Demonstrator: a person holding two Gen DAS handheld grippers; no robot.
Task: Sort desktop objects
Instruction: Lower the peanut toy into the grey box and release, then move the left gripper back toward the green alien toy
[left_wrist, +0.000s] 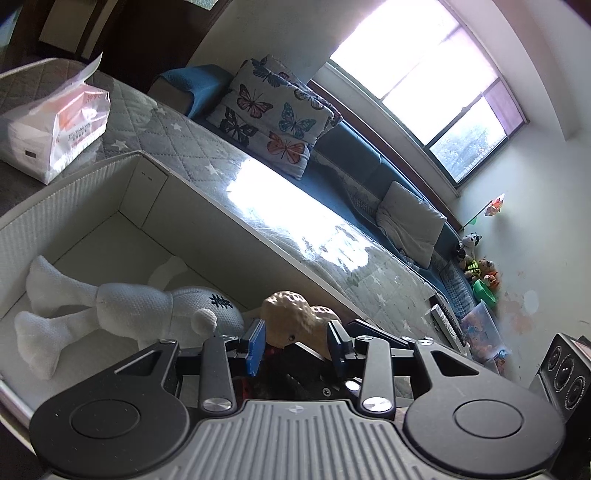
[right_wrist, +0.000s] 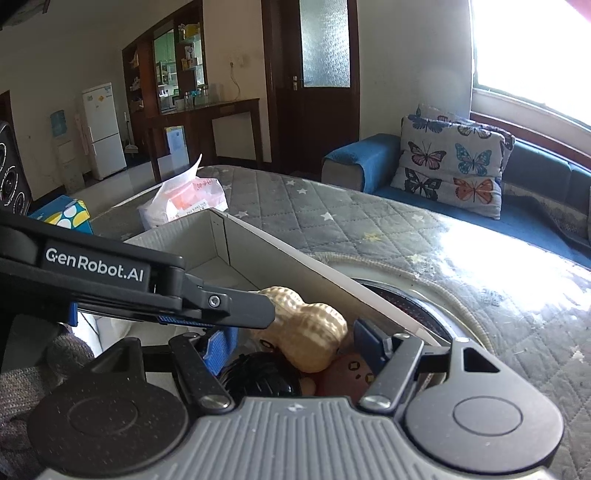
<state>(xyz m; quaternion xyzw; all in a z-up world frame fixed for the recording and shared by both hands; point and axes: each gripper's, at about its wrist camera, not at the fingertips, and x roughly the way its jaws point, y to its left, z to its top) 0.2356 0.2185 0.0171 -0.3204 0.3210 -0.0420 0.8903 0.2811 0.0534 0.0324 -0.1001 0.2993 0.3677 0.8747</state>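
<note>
Holding the peanut toy (left_wrist: 295, 317) clamped in our left tongs (left_wrist: 297, 341) over the white box (left_wrist: 147, 177), we judge placement underway. Our right tongs (right_wrist: 291, 341) stand apart just beside it. Next: lower, then release.

Bright window (left_wrist: 424, 85) upper right above a blue sofa (right_wrist: 535, 206) with butterfly cushion (right_wrist: 450, 166); white fridge (right_wrist: 103, 129) far left
</note>
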